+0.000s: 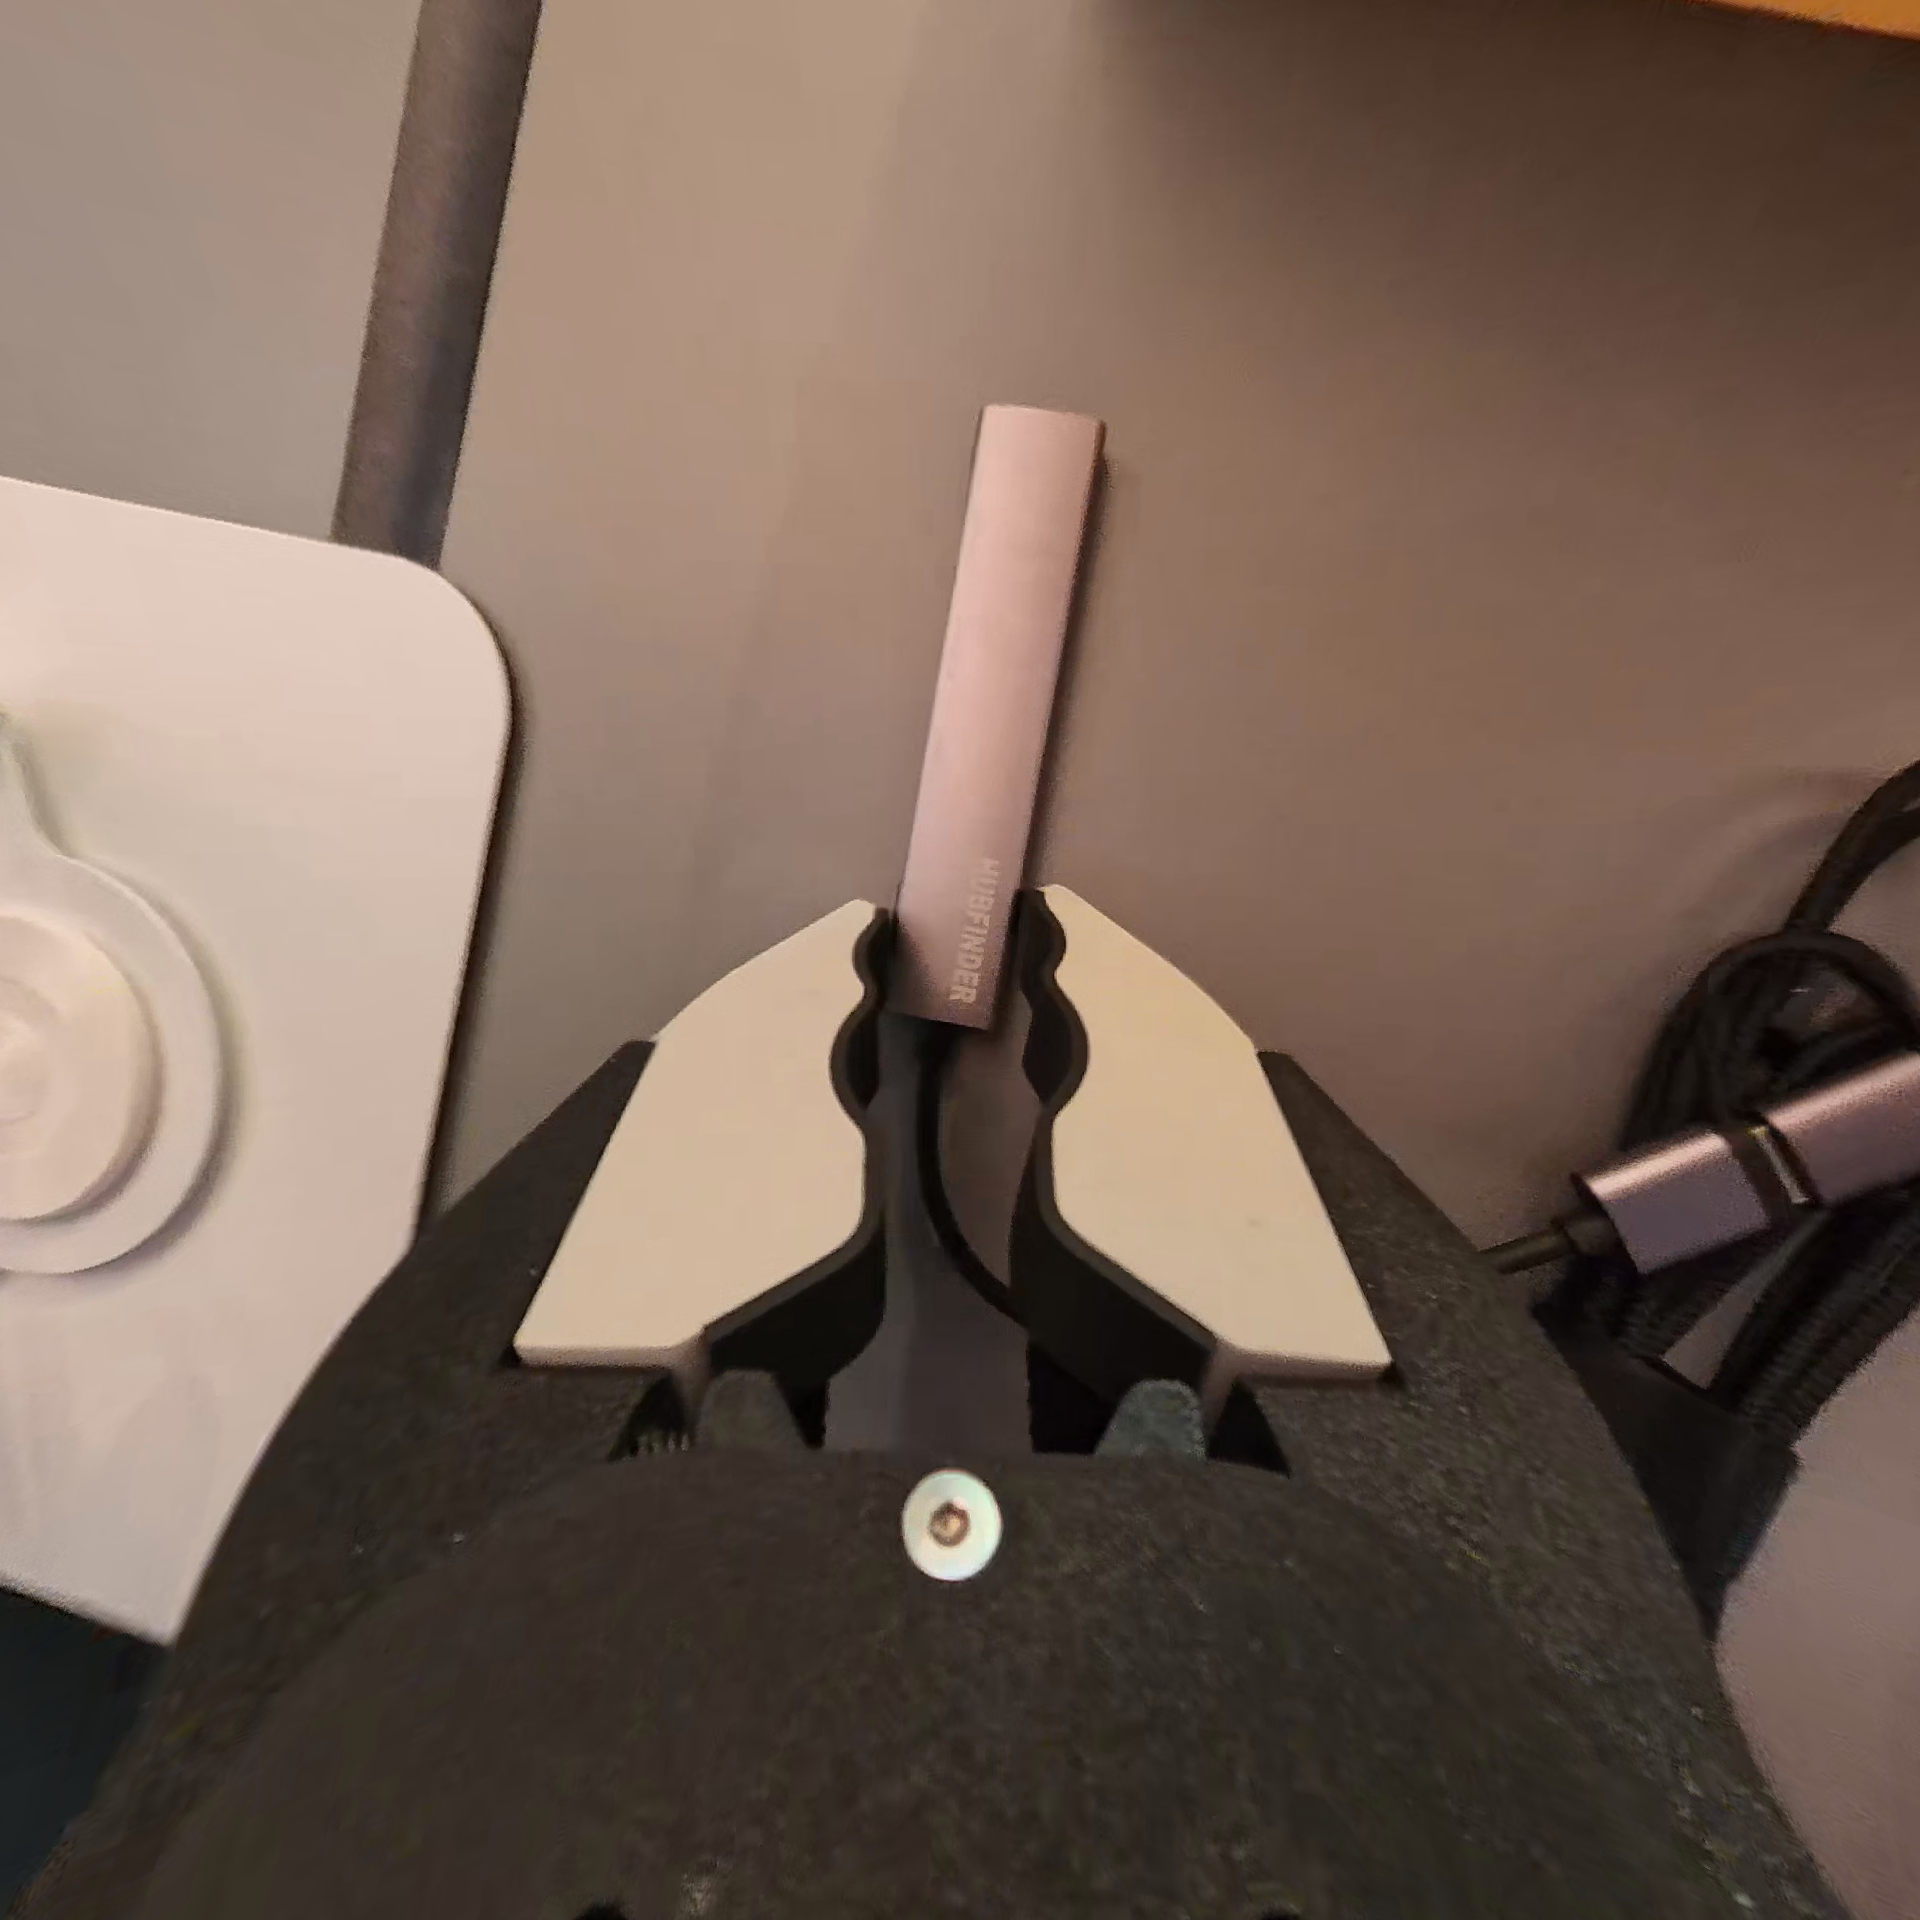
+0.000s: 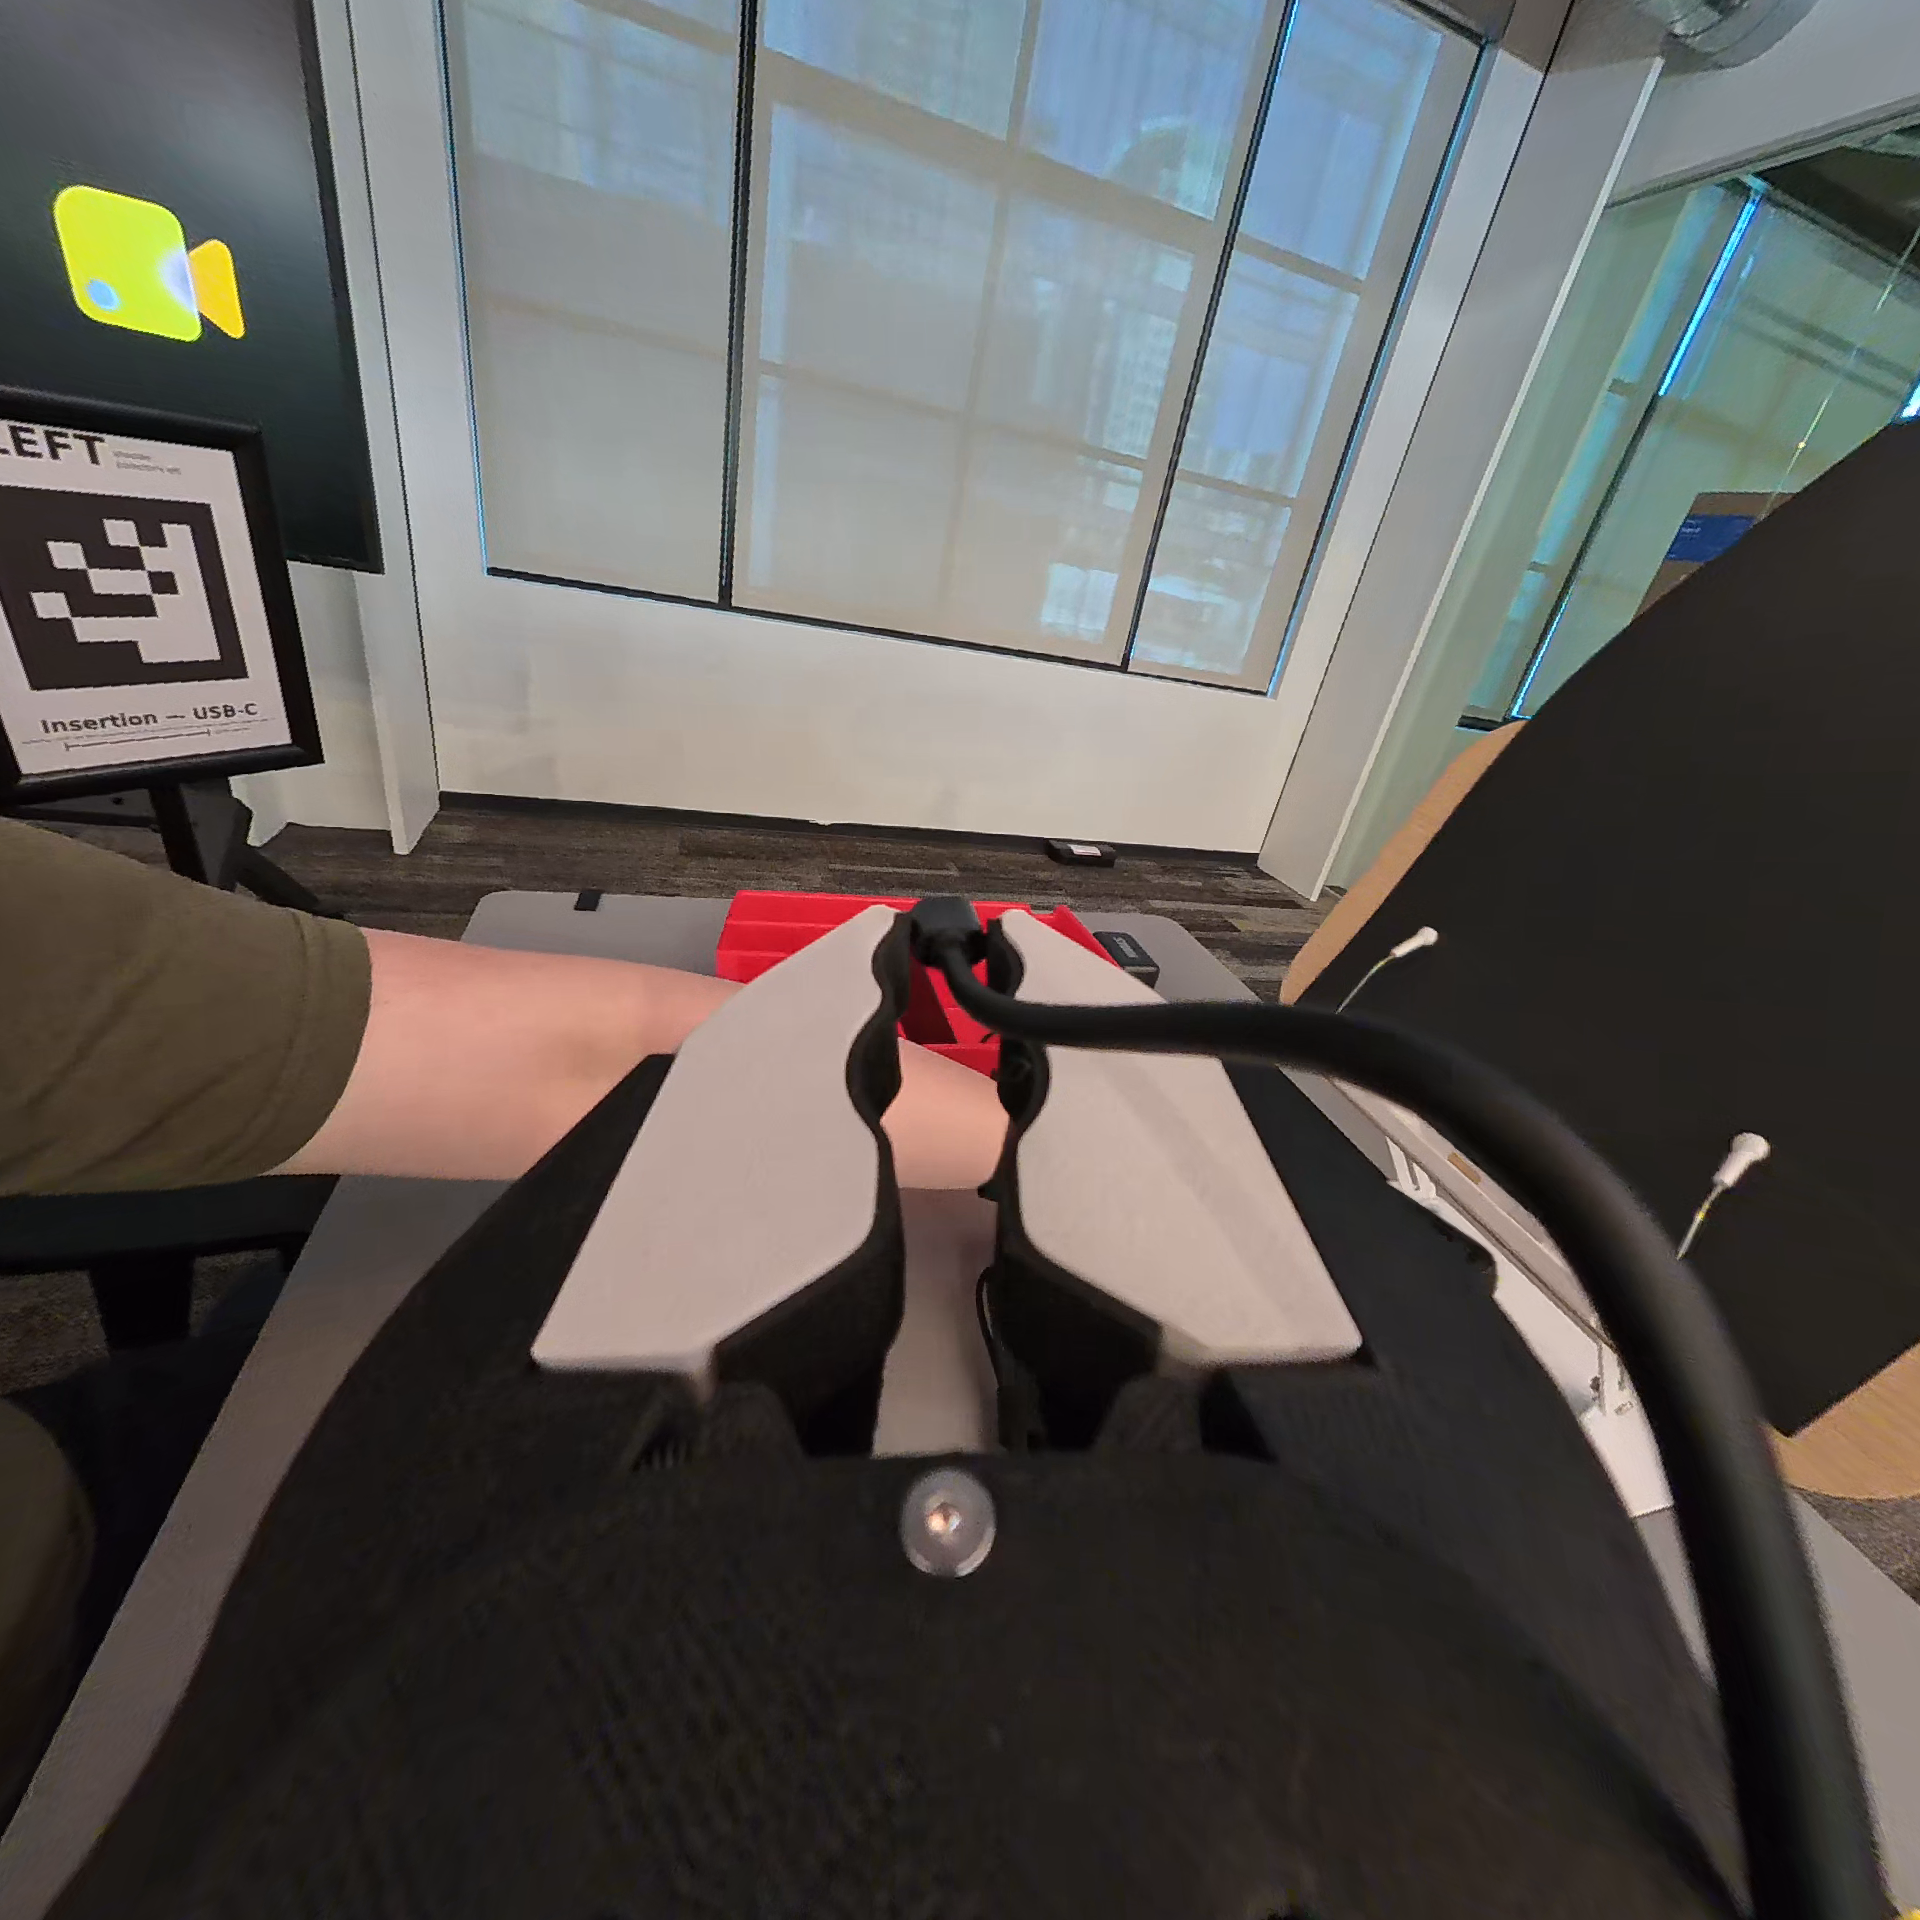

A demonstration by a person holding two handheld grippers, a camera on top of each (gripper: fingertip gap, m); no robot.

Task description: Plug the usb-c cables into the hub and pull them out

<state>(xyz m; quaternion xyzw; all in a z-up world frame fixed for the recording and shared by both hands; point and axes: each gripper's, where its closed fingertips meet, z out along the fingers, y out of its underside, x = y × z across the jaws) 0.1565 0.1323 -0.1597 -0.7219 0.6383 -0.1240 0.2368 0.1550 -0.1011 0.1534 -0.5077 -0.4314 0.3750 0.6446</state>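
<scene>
1. In the left wrist view, the left gripper (image 1: 958, 914) is clamped on the near end of the hub (image 1: 997, 717), a slim grey bar lying on the grey desk (image 1: 1455, 520) and pointing away from the camera. Both pads sit against its sides. The hub's own black lead (image 1: 951, 1174) runs back between the fingers. No cable shows in the visible length of the hub. A bundle of black cables (image 1: 1766, 1039) with a grey plug (image 1: 1704, 1184) lies at the right, and a white plate (image 1: 260, 831) at the left.

2. In the right wrist view, the right gripper (image 2: 943, 940) is closed on the black plug (image 2: 943, 920) of a cable (image 2: 1351, 1049) that loops off to the right. It is held up over the person's forearm (image 2: 540, 1049), with a red tray (image 2: 800, 925) behind. The hub is not in this view.

3. Judged from both views, the hub is steadied and one plug is in hand but not yet inserted; plugging in and pulling out remain.
</scene>
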